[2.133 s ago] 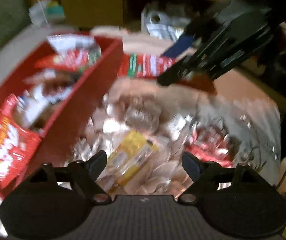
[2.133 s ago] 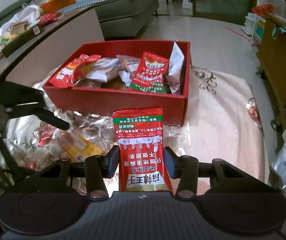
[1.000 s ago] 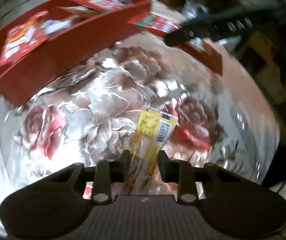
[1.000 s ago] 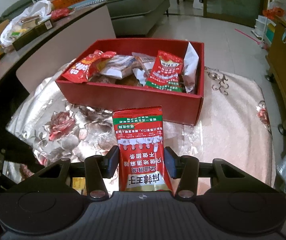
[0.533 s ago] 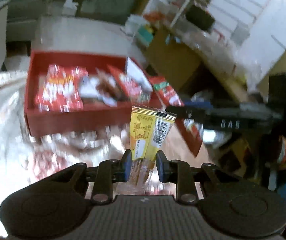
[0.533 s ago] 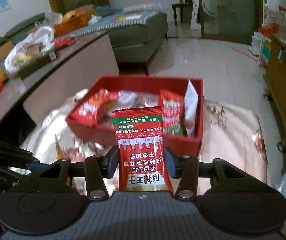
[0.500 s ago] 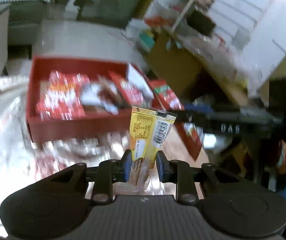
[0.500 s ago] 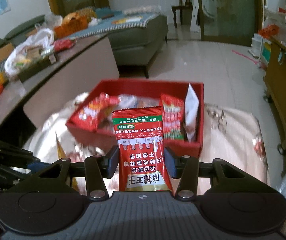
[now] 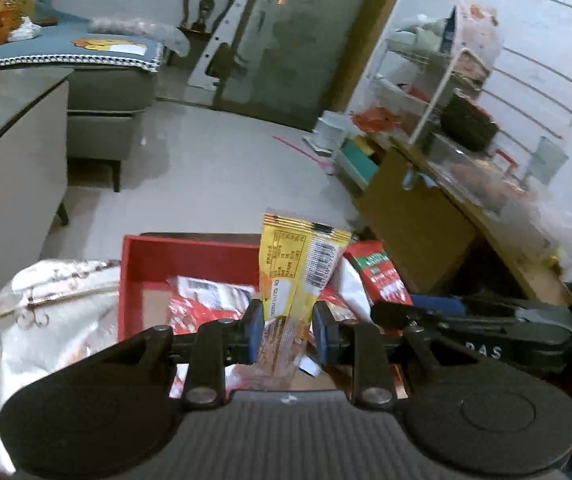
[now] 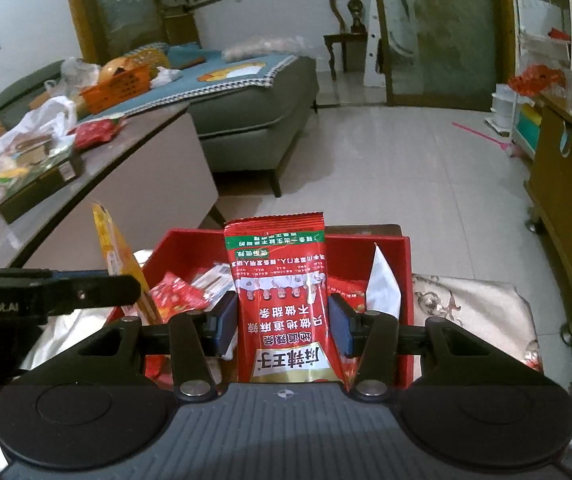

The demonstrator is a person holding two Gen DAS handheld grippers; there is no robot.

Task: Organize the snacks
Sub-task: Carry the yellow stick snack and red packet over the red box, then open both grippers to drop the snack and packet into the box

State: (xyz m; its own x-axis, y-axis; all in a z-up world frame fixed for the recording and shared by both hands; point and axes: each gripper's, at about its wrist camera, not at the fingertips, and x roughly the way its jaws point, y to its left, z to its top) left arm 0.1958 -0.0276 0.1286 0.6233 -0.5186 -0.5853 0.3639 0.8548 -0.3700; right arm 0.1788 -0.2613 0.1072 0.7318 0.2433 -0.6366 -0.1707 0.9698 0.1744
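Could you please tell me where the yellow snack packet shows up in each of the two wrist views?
Left wrist view: the yellow snack packet stands centre frame, clamped in the left gripper.
Right wrist view: the packet appears edge-on at the left, above the other gripper's black finger.
Shared landmark: the red box of snacks behind it.

Ahead of my tongs, far off: grey sofa (image 10: 254,120) w/ blue throw (image 10: 230,72), orange basket (image 10: 120,88) on it. Wooden chair (image 10: 346,24) behind, by glass door (image 10: 446,32). To my left, grey table (image 10: 98,168) w/ white plastic bag (image 10: 26,140) & dark box (image 10: 42,184). To my right, white wire rack (image 9: 430,80), wooden cabinet (image 10: 566,184). Pink stick (image 10: 482,134) on tiled floor (image 10: 406,168).
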